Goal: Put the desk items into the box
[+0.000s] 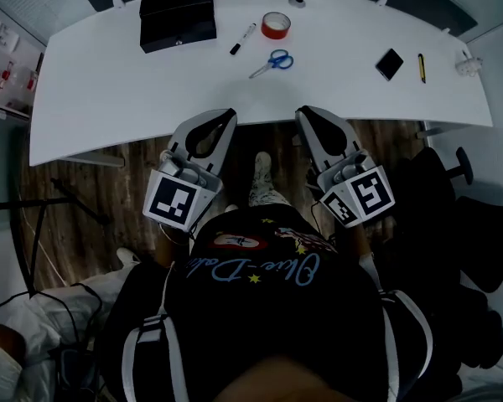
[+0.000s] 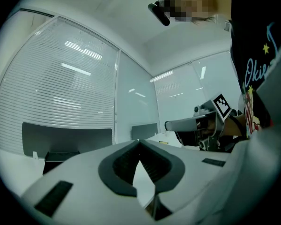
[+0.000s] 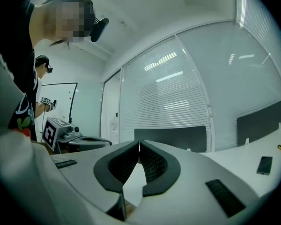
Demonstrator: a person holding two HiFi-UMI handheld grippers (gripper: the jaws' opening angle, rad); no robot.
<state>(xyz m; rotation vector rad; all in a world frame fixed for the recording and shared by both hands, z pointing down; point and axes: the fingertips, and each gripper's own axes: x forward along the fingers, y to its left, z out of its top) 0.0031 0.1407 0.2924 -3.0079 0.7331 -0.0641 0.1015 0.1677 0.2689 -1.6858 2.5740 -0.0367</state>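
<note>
Black box [image 1: 177, 19] sits at the far-left end of the white counter [image 1: 101, 99]. None of the desk items are in it; all lie on the counter to the right of the box. Black marker [image 1: 242, 38] is the one nearest the box, lying at an angle. Red tape roll [image 1: 276, 25] lies flat a bit further right of the box. Blue-handled scissors [image 1: 272, 61] are about as far right of the box as the tape, but nearer the person. Black phone [image 1: 389, 63] is well right of the box, the yellow pencil [image 1: 421, 68] further still, and a small white item [image 1: 467, 64] is farthest from the box, at the counter's right end; can't tell what that one is. Left gripper [image 1: 225, 115] is on the person's side of the box and slightly right of it, tip at the counter's near edge, touching nothing. Its fingers [image 2: 119, 165] are pressed together at the tips, nothing between them. Right gripper [image 1: 305, 112] is further right of the box, same near edge, fingers [image 3: 157, 165] also tip to tip and empty. A second person [image 3: 40, 81] stands in the background of the right gripper view.
</note>
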